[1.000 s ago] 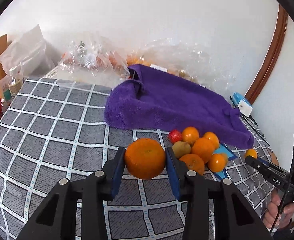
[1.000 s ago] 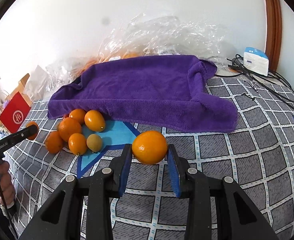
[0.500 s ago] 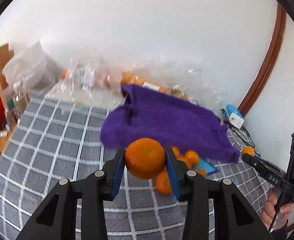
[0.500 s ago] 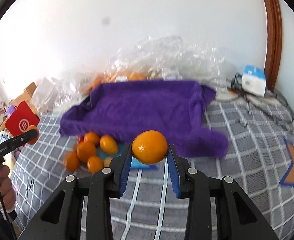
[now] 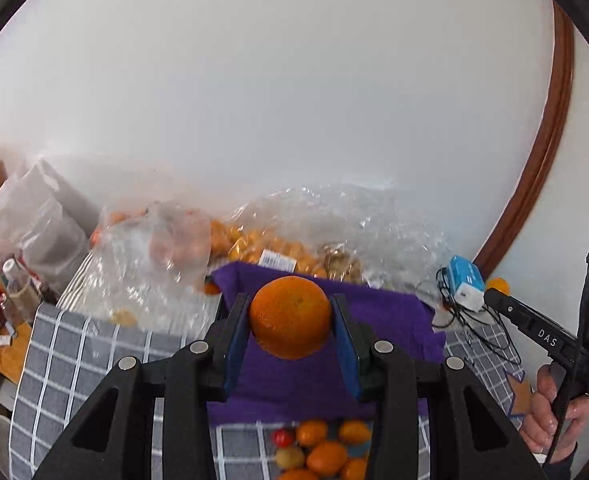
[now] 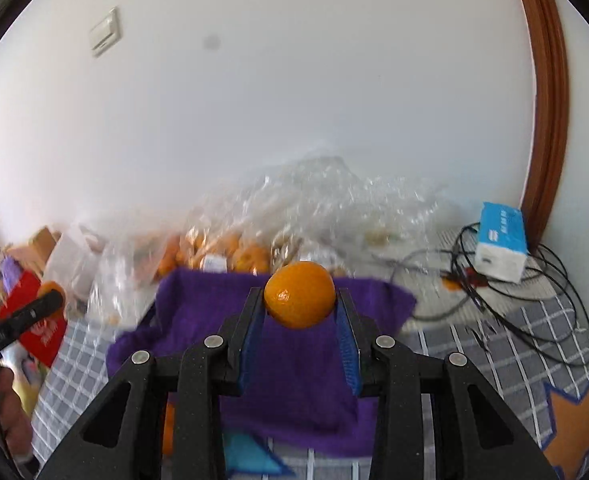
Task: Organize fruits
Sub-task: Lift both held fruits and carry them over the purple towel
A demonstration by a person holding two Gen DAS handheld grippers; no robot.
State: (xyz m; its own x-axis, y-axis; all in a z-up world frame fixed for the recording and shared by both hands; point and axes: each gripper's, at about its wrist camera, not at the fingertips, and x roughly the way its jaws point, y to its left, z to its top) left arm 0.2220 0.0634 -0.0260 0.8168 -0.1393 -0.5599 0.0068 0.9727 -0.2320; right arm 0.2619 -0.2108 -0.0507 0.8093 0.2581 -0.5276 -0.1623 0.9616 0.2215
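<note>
Two oranges, one pinched in each claw, above the purple cloth (image 5: 390,312).
The left gripper (image 5: 290,320) clamps an orange (image 5: 290,317); the right gripper (image 6: 299,300) clamps a mandarin (image 6: 299,294). "DAS" reads on the right gripper's side; the blue box (image 6: 500,242) print is illegible. Loose fruit (image 5: 322,452) lies on the checked tablecloth (image 5: 78,360).

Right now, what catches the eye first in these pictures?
An orange clamped in the left gripper, and another orange fruit in the right gripper, both held over a purple towel. Behind it, crinkled clear bags of fruit pile against the wall.
</note>
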